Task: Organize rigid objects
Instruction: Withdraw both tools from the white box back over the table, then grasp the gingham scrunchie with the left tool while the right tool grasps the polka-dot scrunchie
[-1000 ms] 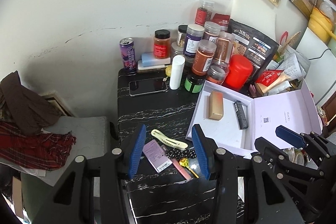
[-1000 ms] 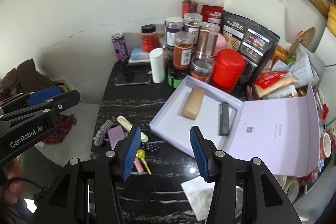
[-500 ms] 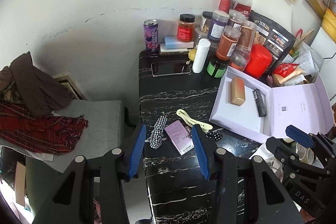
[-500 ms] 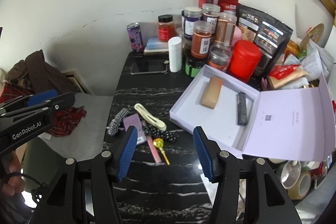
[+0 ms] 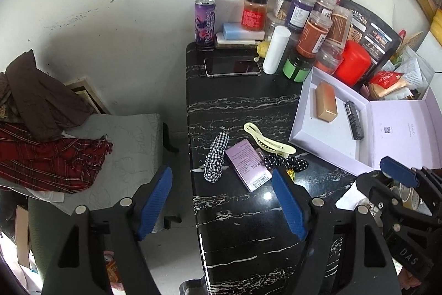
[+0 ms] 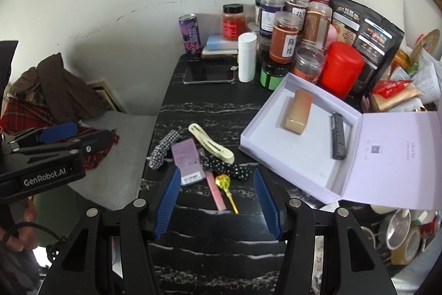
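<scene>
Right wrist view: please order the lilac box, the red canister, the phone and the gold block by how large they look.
1. lilac box
2. red canister
3. phone, close to the canister in apparent size
4. gold block

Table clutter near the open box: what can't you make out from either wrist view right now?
- Lollipop: in the left wrist view the left claw's finger hides nearly all of it.
- Pink stick: upper end tucked under the purple card, right wrist view.
- Tape rolls: cut off by the edge, below the box lid.
- Card print: too small to read.
</scene>
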Action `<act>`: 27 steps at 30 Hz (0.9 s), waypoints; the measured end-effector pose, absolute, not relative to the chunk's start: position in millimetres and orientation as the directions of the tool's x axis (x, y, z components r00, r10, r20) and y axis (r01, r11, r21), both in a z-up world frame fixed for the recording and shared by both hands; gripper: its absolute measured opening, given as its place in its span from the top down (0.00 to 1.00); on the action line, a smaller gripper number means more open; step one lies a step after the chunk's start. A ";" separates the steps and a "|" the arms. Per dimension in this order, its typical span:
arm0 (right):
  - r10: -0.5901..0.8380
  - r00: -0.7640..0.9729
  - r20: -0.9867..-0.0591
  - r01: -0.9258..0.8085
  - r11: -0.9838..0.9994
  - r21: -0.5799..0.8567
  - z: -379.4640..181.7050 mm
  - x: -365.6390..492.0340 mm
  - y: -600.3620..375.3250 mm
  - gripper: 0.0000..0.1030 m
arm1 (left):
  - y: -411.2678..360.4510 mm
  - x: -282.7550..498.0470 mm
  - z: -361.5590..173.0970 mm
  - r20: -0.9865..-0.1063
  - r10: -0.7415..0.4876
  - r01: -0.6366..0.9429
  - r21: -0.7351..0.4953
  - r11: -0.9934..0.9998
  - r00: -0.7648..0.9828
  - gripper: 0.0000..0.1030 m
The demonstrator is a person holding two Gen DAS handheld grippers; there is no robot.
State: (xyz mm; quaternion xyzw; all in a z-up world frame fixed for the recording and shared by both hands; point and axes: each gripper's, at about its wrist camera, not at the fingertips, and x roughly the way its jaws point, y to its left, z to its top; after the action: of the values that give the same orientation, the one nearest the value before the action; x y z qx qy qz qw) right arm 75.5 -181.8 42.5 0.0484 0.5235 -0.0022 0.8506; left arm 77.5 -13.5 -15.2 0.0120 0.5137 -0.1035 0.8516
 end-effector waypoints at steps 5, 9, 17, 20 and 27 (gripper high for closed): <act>0.043 0.435 -0.899 0.064 0.995 0.079 28.6 83.2 -185.9 0.46 | -14.9 79.6 -34.5 -0.891 -0.185 0.203 -0.107 0.973 0.414 0.27; 0.043 0.421 -0.906 0.067 0.995 0.078 18.2 88.6 -189.0 0.46 | -15.5 83.6 -46.4 -0.897 -0.190 0.215 -0.109 0.970 0.400 0.27; 0.049 0.394 -0.918 0.066 0.995 0.081 -2.5 94.5 -192.2 0.46 | -15.5 95.8 -64.4 -0.904 -0.201 0.207 -0.130 0.970 0.376 0.27; 0.059 0.384 -0.921 0.064 0.994 0.090 -12.5 95.0 -193.3 0.46 | -15.1 98.0 -74.0 -0.910 -0.191 0.203 -0.122 0.972 0.369 0.27; 0.078 0.314 -0.946 0.055 0.993 0.100 -42.1 104.1 -193.6 0.46 | -10.2 106.9 -94.0 -0.921 -0.185 0.184 -0.127 0.975 0.344 0.27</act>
State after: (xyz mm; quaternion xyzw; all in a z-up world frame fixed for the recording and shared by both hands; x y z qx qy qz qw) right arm 104.1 -193.6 -42.1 0.0566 0.5855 0.0072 0.8087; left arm 106.9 -10.2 -94.0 -0.0004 0.5617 -0.1125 0.8197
